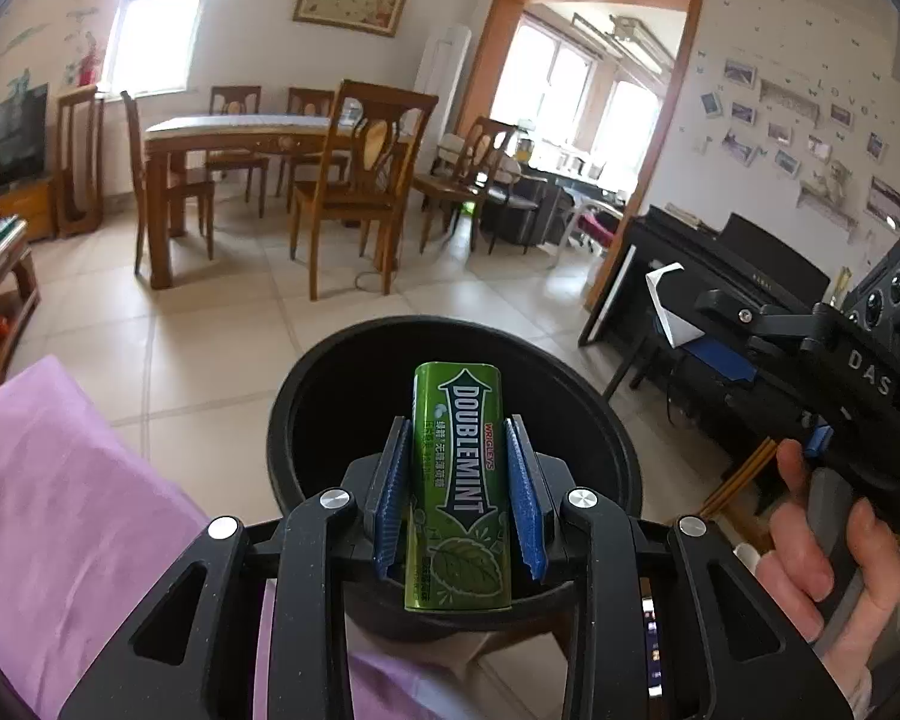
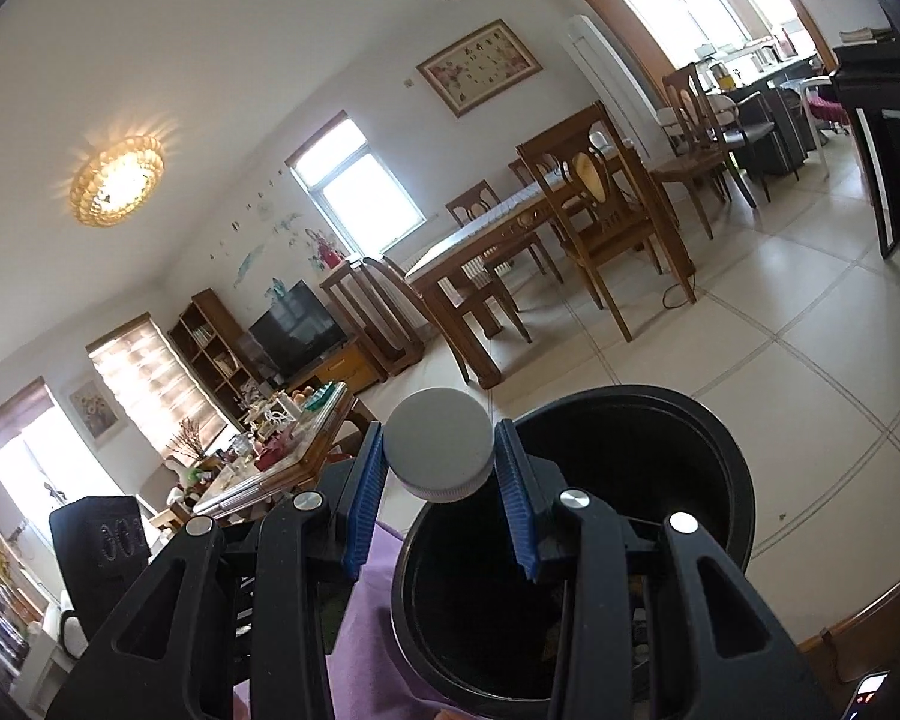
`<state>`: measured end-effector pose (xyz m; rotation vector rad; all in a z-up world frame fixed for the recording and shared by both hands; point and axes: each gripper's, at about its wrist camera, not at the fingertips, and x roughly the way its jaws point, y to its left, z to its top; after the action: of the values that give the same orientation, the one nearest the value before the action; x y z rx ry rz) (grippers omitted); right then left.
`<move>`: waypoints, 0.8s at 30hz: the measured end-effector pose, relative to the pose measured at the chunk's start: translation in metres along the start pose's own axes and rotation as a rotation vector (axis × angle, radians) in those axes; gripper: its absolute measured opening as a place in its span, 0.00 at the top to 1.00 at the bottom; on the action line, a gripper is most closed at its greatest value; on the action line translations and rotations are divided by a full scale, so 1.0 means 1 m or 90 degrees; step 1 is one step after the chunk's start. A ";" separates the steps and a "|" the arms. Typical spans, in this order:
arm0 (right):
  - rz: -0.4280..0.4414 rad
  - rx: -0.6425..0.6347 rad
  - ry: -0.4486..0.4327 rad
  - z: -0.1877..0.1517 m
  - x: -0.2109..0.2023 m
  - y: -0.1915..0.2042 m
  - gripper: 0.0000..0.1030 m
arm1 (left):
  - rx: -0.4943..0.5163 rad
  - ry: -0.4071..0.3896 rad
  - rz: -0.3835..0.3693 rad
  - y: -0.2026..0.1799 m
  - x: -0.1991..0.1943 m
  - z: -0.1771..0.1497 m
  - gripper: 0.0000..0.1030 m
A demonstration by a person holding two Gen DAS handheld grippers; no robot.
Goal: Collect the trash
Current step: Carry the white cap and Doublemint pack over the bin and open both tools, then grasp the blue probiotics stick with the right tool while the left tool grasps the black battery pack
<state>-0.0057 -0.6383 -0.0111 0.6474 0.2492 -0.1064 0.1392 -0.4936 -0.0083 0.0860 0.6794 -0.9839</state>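
Two pieces of trash are held over the round black plastic bin (image 1: 306, 396), one in each gripper. On the left of the scene, purple fabric (image 1: 60, 480) lies beside the bin. The left gripper (image 1: 459, 492) has its jaws closed on a green Doublemint gum tin (image 1: 457, 480), the blue ribbed pads (image 1: 390, 492) pressing its two long sides about midway along, with the rounded far end pointing out over the bin's dark opening. The tin looks light, stiff and glossy, so it could slip on a smooth face; the side grip on the long edges seems the soundest hold. To the right in that view, a hand (image 1: 822, 546) carries the right gripper, whose tip is hidden there.

From the right wrist view, the right gripper (image 2: 441, 474) has its jaws closed on a small round grey ribbed bottle cap (image 2: 441, 444), pinched across its width. It sits at the near left rim of the bin (image 2: 726, 450), partly over the opening. The cap appears light and rigid, and its knurled edge should give the pads purchase. Both items likely need only a release to drop in, though the cap may want carrying a little further over the opening first.
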 end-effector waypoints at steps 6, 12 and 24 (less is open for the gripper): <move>-0.005 0.007 0.023 0.000 0.010 -0.016 0.62 | 0.009 0.016 0.006 0.005 0.020 0.001 0.69; -0.006 0.017 0.030 0.000 0.010 -0.020 0.23 | 0.029 -0.029 0.046 -0.001 0.003 0.004 0.27; 0.015 -0.032 0.055 -0.007 0.009 0.017 0.23 | 0.049 -0.062 0.104 0.006 -0.099 -0.027 0.19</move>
<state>0.0047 -0.6204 -0.0092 0.6052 0.3265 -0.0488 0.0950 -0.4074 0.0249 0.1572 0.5365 -0.8519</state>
